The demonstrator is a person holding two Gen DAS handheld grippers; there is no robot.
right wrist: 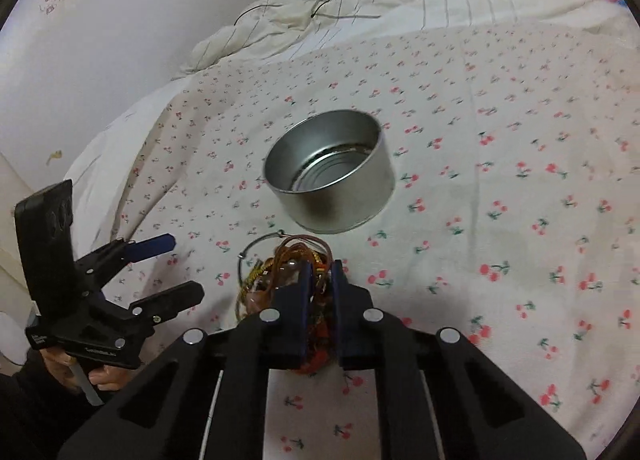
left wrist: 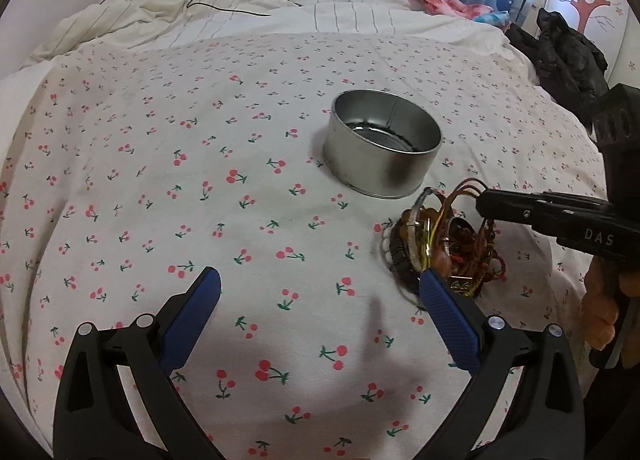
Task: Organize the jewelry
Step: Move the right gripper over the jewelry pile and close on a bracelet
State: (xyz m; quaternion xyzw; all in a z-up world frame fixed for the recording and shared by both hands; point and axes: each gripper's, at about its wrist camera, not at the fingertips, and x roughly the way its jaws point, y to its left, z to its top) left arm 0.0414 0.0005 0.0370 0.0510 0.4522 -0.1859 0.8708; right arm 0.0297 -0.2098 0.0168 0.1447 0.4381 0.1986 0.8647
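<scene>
- Left wrist view first, and the biggest thing out here is the bed (left wrist: 160, 188), its cherry-print sheet spread flat with nothing sorted on it yet.
- Next down in size, the metal tin (left wrist: 382, 144) sits upright on the sheet, and from both cameras its inside looks bare: no jewelry has gone in so far, by my read.
- Just in front of the tin, close but apart from it, lies the jewelry pile (left wrist: 444, 248), a tangle of bangles, beaded bracelets and cords all heaped as one clump on the sheet.
- Now the action: the right gripper (right wrist: 320, 272) has its fingers clenched down into the top of that pile, with cords and a bangle pinched between the pads. The pile itself looks to be resting on the bed, so the lift is not yet made.
- Over on the other side, the left gripper (left wrist: 320, 292) hovers with its fingers spread wide and released, one blue pad right beside the near edge of the pile, gripping nothing.
- My call on progress: very early. A first grab is on, the carry to the tin is still ahead, and that tangle may come up in one lump.
</scene>
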